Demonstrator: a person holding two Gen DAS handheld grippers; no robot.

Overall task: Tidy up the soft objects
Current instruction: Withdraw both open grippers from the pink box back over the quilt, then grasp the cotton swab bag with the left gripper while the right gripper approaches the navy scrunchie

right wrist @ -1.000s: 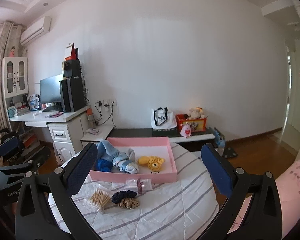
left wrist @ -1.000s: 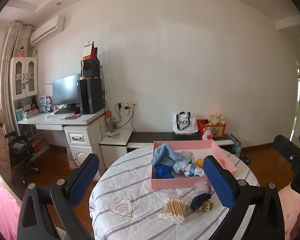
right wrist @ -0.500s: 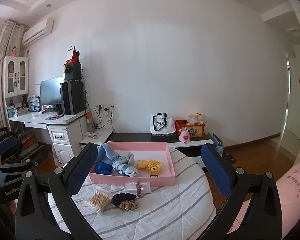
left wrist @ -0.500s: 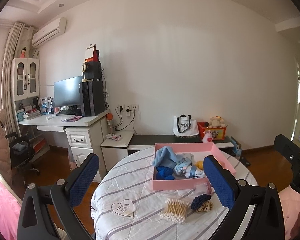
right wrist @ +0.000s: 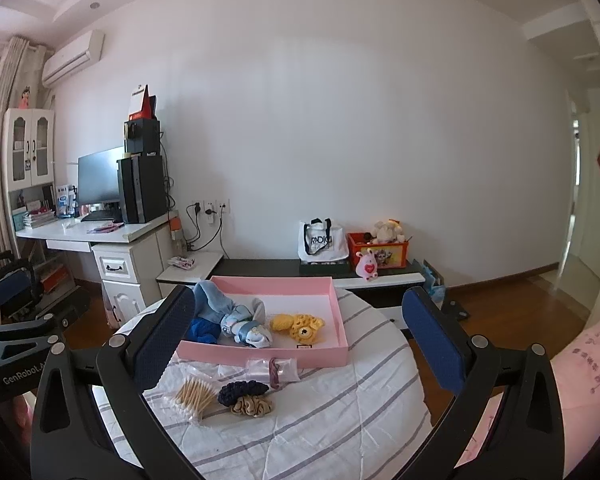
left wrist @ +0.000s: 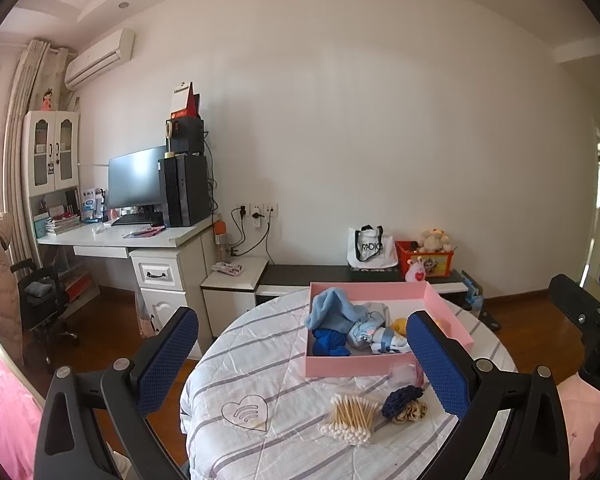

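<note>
A pink tray (right wrist: pixel 340 356) (left wrist: pixel 340 366) sits on a round table covered by a striped white quilt (right wrist: pixel 340 420). In the tray lie light blue cloth (right wrist: pixel 216 304), a dark blue item (right wrist: pixel 200 330), patterned socks (right wrist: pixel 252 332) and yellow knitted pieces (right wrist: pixel 300 326). In front of the tray lie a dark blue scrunchie (right wrist: pixel 242 392), a tan scrunchie (right wrist: pixel 252 406), a clear packet (right wrist: pixel 274 368) and a pack of cotton swabs (right wrist: pixel 192 396). My left gripper (left wrist: pixel 300 364) and right gripper (right wrist: pixel 296 344) are both open and empty, held back above the table's near side.
A white desk (left wrist: pixel 128 240) with monitor and computer tower stands at the left by an office chair (left wrist: pixel 40 300). A low dark bench (right wrist: pixel 300 270) along the wall carries a tote bag, a red toy box and plush toys. Pink bedding (right wrist: pixel 580 360) is at the right.
Both cameras have tilted slightly, so the table and tray sit a little lower in view. Both grippers stay open. Nothing on the table has moved.
</note>
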